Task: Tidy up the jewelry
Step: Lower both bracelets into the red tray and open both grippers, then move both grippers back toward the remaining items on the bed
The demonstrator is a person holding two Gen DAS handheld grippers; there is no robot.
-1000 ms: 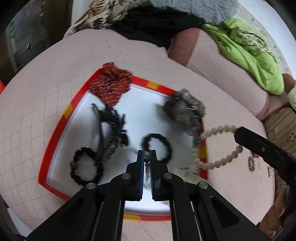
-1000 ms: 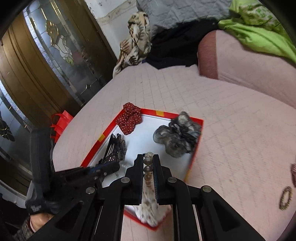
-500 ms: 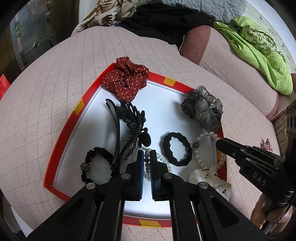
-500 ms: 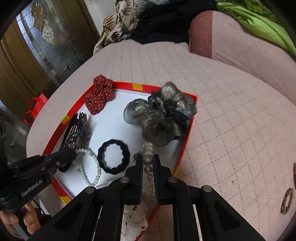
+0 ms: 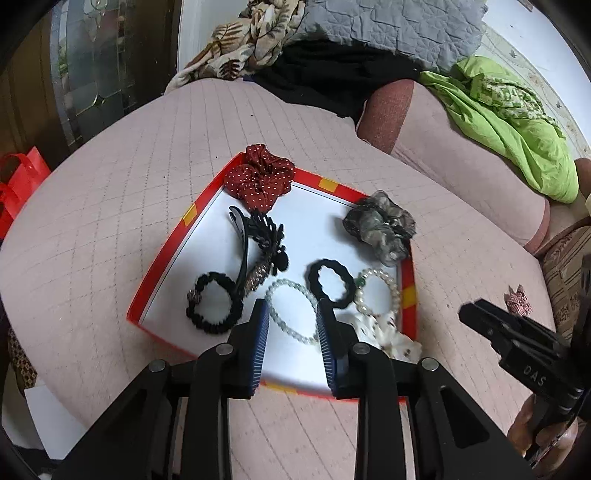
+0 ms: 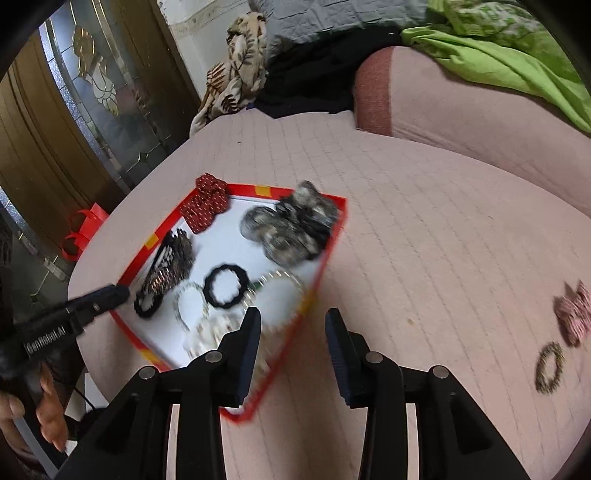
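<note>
A red-rimmed white tray (image 5: 207,210) (image 6: 338,236) lies on the pink quilted seat. In it are a red dotted scrunchie (image 5: 258,177), a grey scrunchie (image 5: 380,225), a black hair clip (image 5: 258,243), a black beaded band (image 5: 214,306), a black hair tie (image 5: 330,282), a pale bead bracelet (image 5: 291,314) and a pearl bracelet (image 5: 380,291). My left gripper (image 5: 291,332) is open and empty just above the pale bracelet. My right gripper (image 6: 291,332) is open and empty over the tray's right rim. A pink bow (image 6: 572,314) and a small bead ring (image 6: 550,365) lie on the seat to the right.
A white dotted cloth (image 5: 391,336) lies in the tray's near right corner. A green garment (image 5: 517,122), a grey quilt (image 5: 388,26) and a patterned cloth (image 5: 251,44) lie at the back. A red bag (image 5: 18,184) stands at the left, by a glass door (image 6: 103,92).
Both grippers have opened and let go of their bracelets, which now lie in the tray. Both have drawn back; the right one has swung to the right.
</note>
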